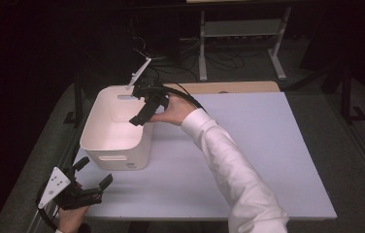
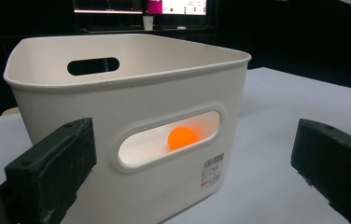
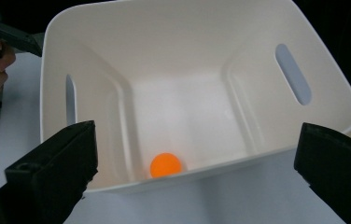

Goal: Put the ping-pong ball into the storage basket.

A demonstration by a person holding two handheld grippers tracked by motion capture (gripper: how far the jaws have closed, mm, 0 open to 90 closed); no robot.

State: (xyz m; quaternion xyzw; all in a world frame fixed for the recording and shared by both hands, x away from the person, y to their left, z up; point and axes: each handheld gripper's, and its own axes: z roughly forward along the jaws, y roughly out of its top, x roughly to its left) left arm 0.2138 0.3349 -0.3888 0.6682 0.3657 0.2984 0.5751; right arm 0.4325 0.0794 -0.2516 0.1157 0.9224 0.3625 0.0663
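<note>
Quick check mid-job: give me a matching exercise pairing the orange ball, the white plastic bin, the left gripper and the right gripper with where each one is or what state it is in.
Things:
1. small orange ball
2. white plastic bin with slot handles
3. left gripper
4. right gripper

Places or states:
A. open, above the bin's inside
B. lying on the bin's floor
C. standing on the pale table top
D. open, at the table's near left corner, facing the bin's handle slot

Pairs: 1-B, 2-C, 3-D, 4-A
</note>
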